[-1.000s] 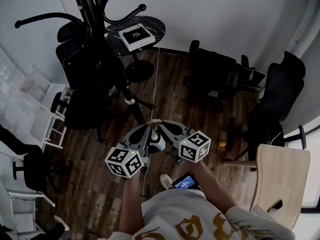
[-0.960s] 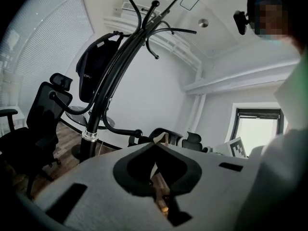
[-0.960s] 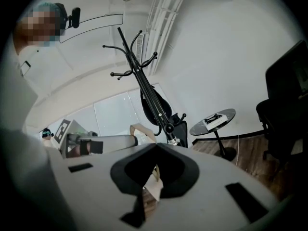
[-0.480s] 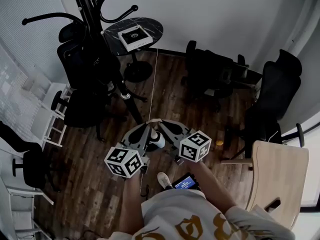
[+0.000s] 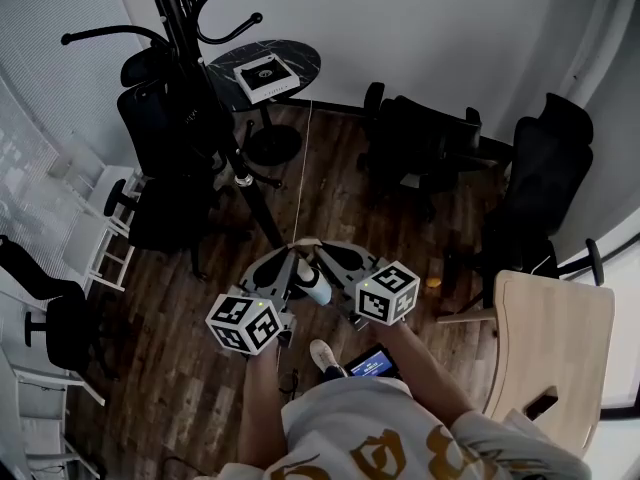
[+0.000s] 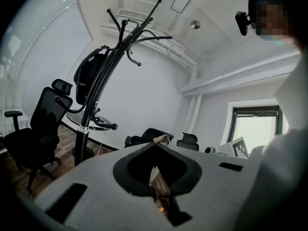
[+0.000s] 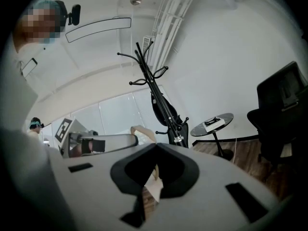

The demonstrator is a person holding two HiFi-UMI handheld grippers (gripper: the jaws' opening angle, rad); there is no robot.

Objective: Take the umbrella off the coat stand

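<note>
Umbrella (image 6: 89,76), black and folded, is hanging high on the black coat stand (image 5: 178,28), which is rising at about 11 o'clock from the two grippers in the head view and standing well apart from them. A person is holding both grippers low over the dark wooden floor (image 5: 340,198), their tips pointing toward 12 o'clock and nearly meeting each other. The left gripper (image 6: 155,146) is keeping its jaws closed tip to tip, clasping nothing. The right gripper (image 7: 155,147) is doing likewise, jaws pressed together and empty. Beyond them at 12 o'clock, a round dark table (image 5: 300,58) is carrying a white box (image 5: 266,75). Black office chairs (image 5: 425,148) are lining the wall at 2 o'clock, and a pale wooden chair (image 5: 550,338) is sitting at 4 o'clock beside the person.
</note>
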